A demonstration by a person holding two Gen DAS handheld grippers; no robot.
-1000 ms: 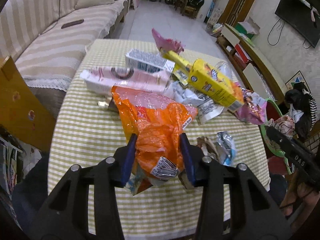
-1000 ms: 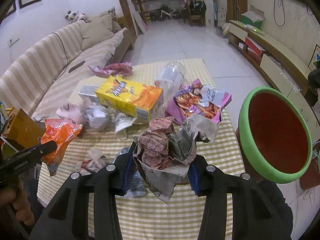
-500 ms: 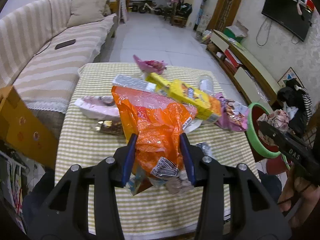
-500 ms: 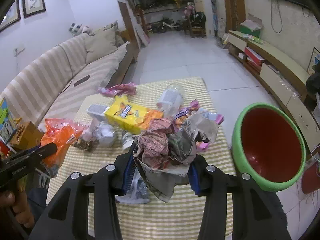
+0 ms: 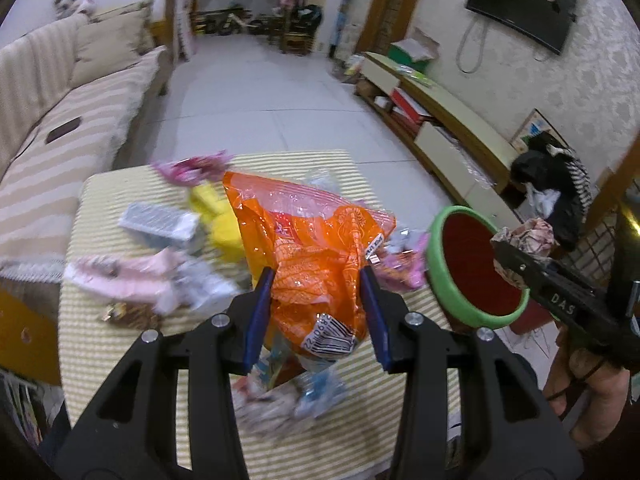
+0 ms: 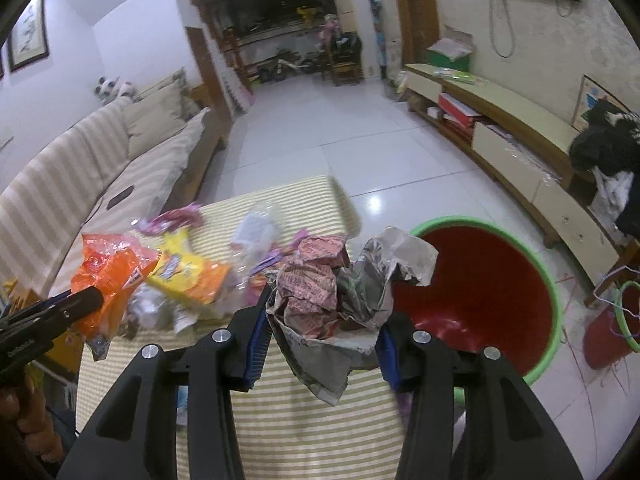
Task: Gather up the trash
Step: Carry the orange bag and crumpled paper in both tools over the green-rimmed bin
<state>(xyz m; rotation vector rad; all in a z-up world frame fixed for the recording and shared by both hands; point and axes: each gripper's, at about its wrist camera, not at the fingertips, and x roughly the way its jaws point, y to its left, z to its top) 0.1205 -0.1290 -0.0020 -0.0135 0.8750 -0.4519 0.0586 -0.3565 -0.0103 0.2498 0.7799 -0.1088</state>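
Note:
My left gripper (image 5: 316,312) is shut on an orange plastic snack bag (image 5: 316,248) and holds it above the striped table (image 5: 120,340); it also shows in the right wrist view (image 6: 108,276). My right gripper (image 6: 324,332) is shut on a crumpled wad of newspaper (image 6: 344,292), held over the table's right edge beside the green-rimmed red trash bin (image 6: 488,292). The bin also shows in the left wrist view (image 5: 472,268), with the right gripper and its paper at its right rim. Loose trash lies on the table: a yellow box (image 6: 188,276), a pink wrapper (image 5: 192,168), a clear bottle (image 6: 256,228).
A striped sofa (image 5: 60,120) runs along the left. A low TV cabinet (image 6: 512,136) lines the right wall. Tiled floor (image 6: 328,128) lies beyond the table. A wooden piece (image 5: 24,332) stands at the table's left. A second small green-rimmed container (image 6: 624,316) sits right of the bin.
Both grippers have risen and swung right with their loads. The bin is now nearer to both. The table's trash has dropped lower and farther in view.

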